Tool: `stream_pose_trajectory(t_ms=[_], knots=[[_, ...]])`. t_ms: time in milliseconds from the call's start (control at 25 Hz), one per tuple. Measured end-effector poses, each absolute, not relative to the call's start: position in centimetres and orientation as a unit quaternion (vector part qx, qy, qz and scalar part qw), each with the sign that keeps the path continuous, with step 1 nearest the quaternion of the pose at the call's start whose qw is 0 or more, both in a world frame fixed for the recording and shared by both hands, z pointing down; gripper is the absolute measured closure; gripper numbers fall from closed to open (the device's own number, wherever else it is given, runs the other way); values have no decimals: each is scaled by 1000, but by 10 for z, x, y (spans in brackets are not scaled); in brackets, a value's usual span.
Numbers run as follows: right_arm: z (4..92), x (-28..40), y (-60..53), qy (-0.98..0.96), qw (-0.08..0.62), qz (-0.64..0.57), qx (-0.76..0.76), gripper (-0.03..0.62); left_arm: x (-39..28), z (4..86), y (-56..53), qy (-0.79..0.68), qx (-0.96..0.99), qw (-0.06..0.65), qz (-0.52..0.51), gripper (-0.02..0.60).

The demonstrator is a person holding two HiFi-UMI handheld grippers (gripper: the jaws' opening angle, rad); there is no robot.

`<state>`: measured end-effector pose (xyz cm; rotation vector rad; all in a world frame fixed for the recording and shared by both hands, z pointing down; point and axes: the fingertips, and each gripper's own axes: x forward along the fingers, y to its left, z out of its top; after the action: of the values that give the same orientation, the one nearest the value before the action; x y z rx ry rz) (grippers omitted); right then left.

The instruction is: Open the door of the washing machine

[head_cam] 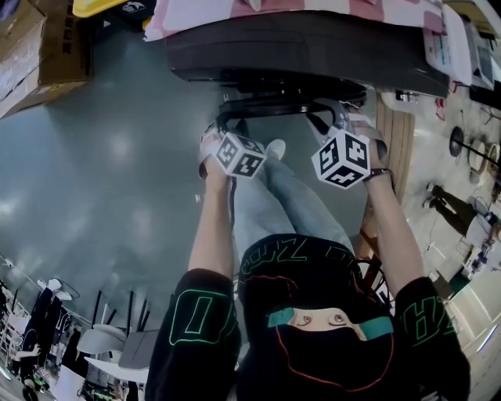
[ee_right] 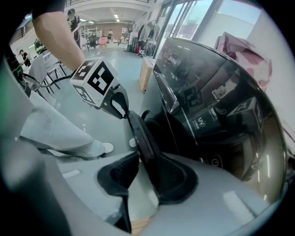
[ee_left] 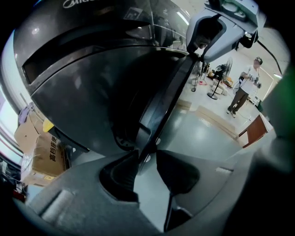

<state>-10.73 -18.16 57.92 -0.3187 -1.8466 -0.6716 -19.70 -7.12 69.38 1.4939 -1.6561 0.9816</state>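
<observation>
A dark front-loading washing machine (head_cam: 297, 47) stands ahead of me, and its round door (head_cam: 282, 106) hangs swung out toward me. Both grippers are at the door's free rim. In the left gripper view the thin door (ee_left: 170, 92) edge runs down between the jaws of my left gripper (ee_left: 146, 156), and both pads touch it. My right gripper (ee_right: 144, 159) holds the same door (ee_right: 138, 129) rim between its pads. Each gripper shows in the other's view: the right gripper (ee_left: 196, 48) higher on the rim, the left gripper (ee_right: 122, 108) further along it. In the head view my left gripper (head_cam: 225, 119) and right gripper (head_cam: 350, 117) flank the door.
A pink and white cloth (head_cam: 313, 9) lies on top of the machine. Cardboard boxes (head_cam: 39, 47) stand to the left. My own legs in jeans (head_cam: 290, 204) are under the door. A wooden board (head_cam: 395, 133) stands at the right; a person (ee_left: 242, 87) is far off.
</observation>
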Motion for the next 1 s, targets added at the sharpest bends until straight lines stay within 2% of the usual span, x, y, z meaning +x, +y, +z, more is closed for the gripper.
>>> stream_pose_trajectory(t_ms=[400, 1000], knots=[[579, -66, -154, -767, 538, -294, -190, 461, -136, 697, -30, -657, 539, 372, 373, 460], [583, 15, -129, -708, 514, -384, -294, 456, -11, 698, 9, -713, 474, 412, 311, 476]])
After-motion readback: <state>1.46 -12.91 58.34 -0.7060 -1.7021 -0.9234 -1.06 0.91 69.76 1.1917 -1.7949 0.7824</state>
